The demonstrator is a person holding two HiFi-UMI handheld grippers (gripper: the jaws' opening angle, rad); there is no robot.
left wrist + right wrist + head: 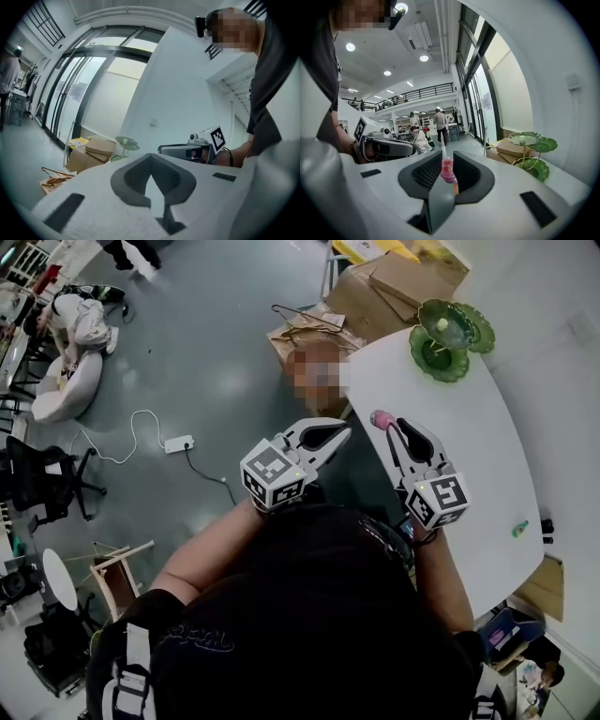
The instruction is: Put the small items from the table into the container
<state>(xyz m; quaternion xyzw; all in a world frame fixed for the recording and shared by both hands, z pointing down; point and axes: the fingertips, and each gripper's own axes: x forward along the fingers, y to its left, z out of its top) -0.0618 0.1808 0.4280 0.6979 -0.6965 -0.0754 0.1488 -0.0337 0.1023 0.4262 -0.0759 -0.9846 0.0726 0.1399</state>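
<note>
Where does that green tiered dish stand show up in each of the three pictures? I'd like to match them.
Head view: the green tiered stand is at the top right, on the far end of the white table.
Left gripper view: small, left of centre, against the white wall.
Right gripper view: right of centre, at mid height.
Shared landmark: the cardboard boxes next to the stand.

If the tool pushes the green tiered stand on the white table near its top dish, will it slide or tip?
Probably tip: the green tiered stand carries wide dishes on a thin stem, so it looks top-heavy. With such a thin frame it seems light. It stands near the edge of the white table, so a low push seems safer.
</note>
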